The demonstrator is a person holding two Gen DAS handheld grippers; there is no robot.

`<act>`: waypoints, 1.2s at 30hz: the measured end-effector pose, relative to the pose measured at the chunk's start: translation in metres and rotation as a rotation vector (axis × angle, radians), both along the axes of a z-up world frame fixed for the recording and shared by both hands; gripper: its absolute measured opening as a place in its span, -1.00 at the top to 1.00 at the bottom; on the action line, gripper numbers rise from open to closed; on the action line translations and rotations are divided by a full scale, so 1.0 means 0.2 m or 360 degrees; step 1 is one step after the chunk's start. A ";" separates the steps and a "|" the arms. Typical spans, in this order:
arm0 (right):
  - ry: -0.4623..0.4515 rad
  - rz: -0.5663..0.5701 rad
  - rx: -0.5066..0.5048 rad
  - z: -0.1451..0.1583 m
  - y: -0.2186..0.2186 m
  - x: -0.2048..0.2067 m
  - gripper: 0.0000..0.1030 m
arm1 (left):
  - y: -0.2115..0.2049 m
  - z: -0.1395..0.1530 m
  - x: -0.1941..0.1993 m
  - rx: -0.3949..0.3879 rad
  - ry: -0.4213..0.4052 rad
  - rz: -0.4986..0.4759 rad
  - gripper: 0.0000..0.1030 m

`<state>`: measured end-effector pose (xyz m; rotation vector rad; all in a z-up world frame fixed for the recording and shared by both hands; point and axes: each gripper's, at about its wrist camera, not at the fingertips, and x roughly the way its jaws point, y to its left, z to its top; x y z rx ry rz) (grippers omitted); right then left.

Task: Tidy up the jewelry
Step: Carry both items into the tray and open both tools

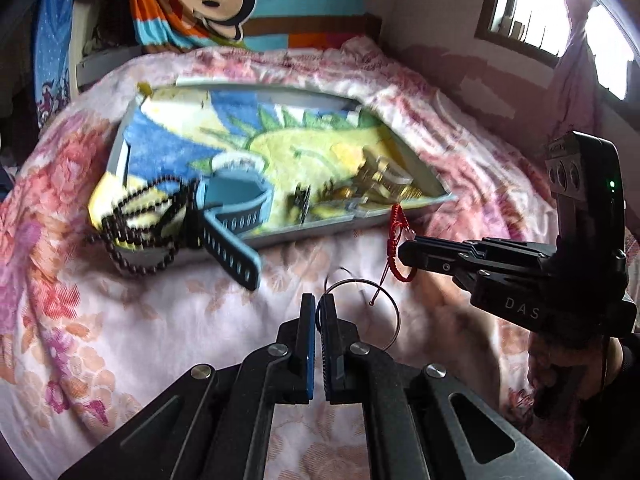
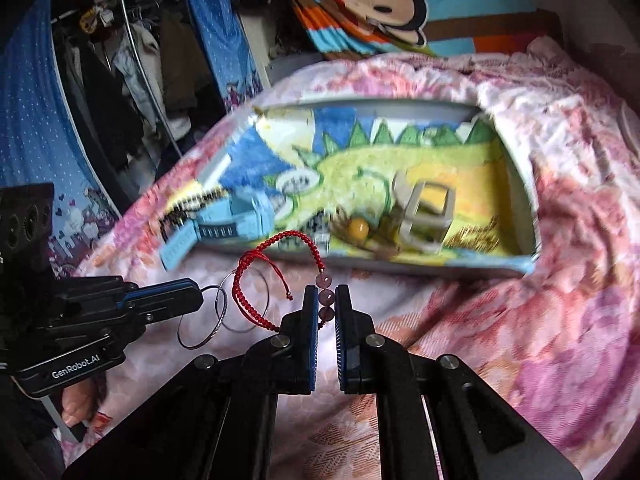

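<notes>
My left gripper (image 1: 318,304) is shut on thin silver hoop bangles (image 1: 396,314), which hang to its right just above the bedspread. In the right wrist view the same left gripper (image 2: 196,300) shows at the left, with the hoops (image 2: 219,304) at its tip. My right gripper (image 2: 326,294) is shut on the pink beads of a red cord bracelet (image 2: 325,281); the cord loops off to the left. From the left wrist view, the right gripper (image 1: 404,250) comes in from the right with the red bracelet (image 1: 396,240) dangling. A grey tray (image 1: 320,232) lined with a dinosaur towel lies just beyond both.
The tray (image 2: 440,266) holds a blue watch (image 1: 236,188), a dark bead necklace (image 1: 148,208) spilling over its front edge, and gold pieces with a small clear box (image 2: 428,216). A pink floral bedspread (image 1: 160,320) is underneath. Clothes hang at the far left.
</notes>
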<state>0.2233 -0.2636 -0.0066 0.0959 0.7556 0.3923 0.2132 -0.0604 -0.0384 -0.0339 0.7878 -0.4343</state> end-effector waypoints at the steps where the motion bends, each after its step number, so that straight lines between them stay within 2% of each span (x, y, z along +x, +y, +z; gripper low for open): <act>1: -0.0024 -0.0012 0.0008 0.03 -0.01 0.00 0.86 | 0.00 0.02 -0.01 -0.0019 -0.0026 -0.0002 0.94; 6: -0.0155 -0.0151 -0.0001 0.14 -0.10 0.04 0.86 | 0.02 0.11 0.02 -0.0145 -0.0070 0.0016 0.94; 9: -0.0169 -0.0277 0.0005 0.15 -0.18 0.08 0.86 | 0.00 0.18 0.09 -0.0156 -0.0130 0.0036 0.94; 12: -0.0135 -0.0392 0.0013 0.12 -0.25 0.13 0.86 | -0.02 0.24 0.15 -0.0150 -0.0173 0.0049 0.94; 16: -0.0050 -0.0504 0.0058 0.03 -0.33 0.19 0.86 | -0.06 0.25 0.26 -0.0095 -0.0189 0.0101 0.94; 21: 0.0002 -0.0518 0.0030 -0.06 -0.31 0.24 0.86 | -0.08 0.19 0.37 -0.0097 -0.0133 0.0186 0.94; 25: 0.0018 -0.0507 0.0007 -0.08 -0.29 0.26 0.85 | -0.10 0.14 0.41 -0.0026 -0.0105 0.0213 0.94; 31: 0.0024 -0.0485 -0.0038 -0.09 -0.26 0.26 0.85 | -0.09 0.09 0.43 -0.0017 -0.0028 0.0227 0.94; 34: 0.0033 -0.0477 -0.0023 -0.09 -0.27 0.26 0.78 | -0.09 0.08 0.43 0.0003 -0.0012 0.0239 0.94; 36: 0.0033 -0.0475 -0.0019 -0.09 -0.27 0.26 0.61 | -0.09 0.08 0.44 -0.0016 0.0022 0.0238 0.94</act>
